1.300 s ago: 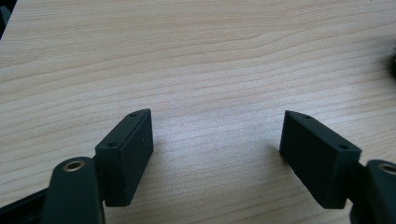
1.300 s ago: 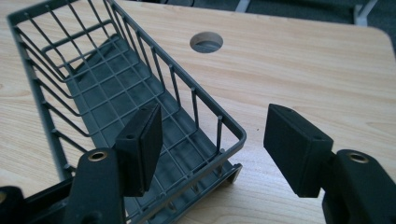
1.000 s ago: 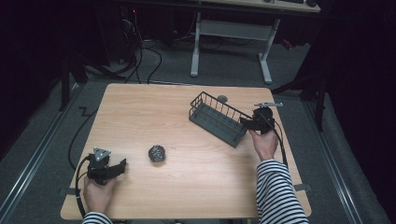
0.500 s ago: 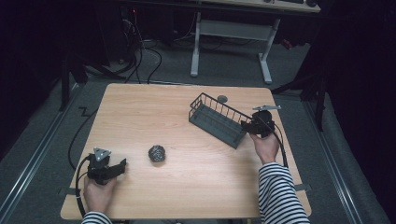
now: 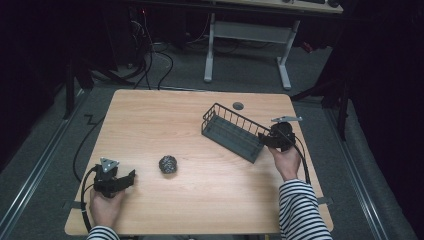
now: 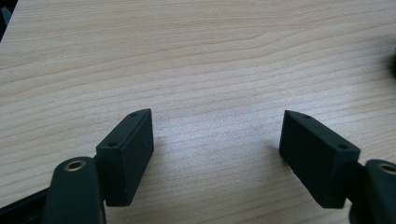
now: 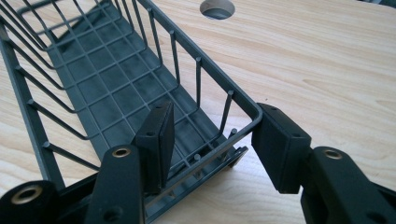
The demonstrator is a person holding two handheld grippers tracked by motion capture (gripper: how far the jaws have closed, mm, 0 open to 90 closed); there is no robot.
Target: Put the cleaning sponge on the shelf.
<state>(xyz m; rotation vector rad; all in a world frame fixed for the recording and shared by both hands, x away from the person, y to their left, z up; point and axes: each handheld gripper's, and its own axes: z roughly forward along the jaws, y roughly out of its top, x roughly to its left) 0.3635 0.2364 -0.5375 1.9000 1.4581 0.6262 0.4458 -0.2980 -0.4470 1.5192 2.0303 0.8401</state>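
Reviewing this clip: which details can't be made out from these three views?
- Dark ball: too small in the high view to tell its material.
- Right gripper: its fingers straddle the wire basket corner; whether they pinch the wire is unclear.
- Dark patch at the right edge of the left gripper view: cut off, unidentifiable.
- Basket's far end: cropped by the right gripper view's top edge.

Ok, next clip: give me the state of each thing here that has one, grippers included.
wire basket: upright on the table, empty, one end wall between the right gripper's jaws.
right gripper: open, one jaw inside the basket, one outside its corner.
left gripper: open, nothing between the jaws, low over bare wood.
crumpled dark ball: lying loose on the table, untouched.
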